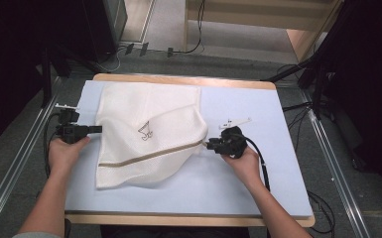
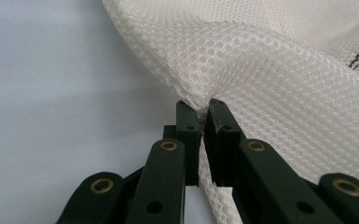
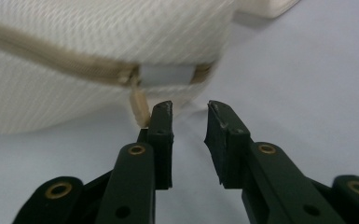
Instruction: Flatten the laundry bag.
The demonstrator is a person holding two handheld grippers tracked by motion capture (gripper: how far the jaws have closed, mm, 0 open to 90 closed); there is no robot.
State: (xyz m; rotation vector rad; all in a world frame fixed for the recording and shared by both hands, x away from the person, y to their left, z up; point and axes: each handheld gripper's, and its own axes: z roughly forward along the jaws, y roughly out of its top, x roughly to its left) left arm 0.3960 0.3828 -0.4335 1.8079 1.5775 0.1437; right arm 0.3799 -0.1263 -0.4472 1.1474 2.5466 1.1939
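Observation:
A white mesh bag [image 1: 144, 134] with a beige zipper [image 1: 154, 154] lies crumpled on the light blue mat [image 1: 258, 168]. My left gripper [image 1: 100, 129] is at the bag's left edge. In the left gripper view it [image 2: 204, 107] is shut on a pinched fold of the mesh [image 2: 270, 84]. At the bag's right corner, by the zipper's end, my right gripper [image 1: 209, 145] is open [image 3: 189, 109]. The beige zipper pull [image 3: 140, 103] hangs just outside its left jaw, and nothing lies between the jaws.
A small white tag [image 1: 235, 122] lies on the mat behind my right hand. The mat covers a wooden table [image 1: 178, 79]. Metal rails [image 1: 327, 148] and cables run along the floor on both sides, with dark equipment at the far left.

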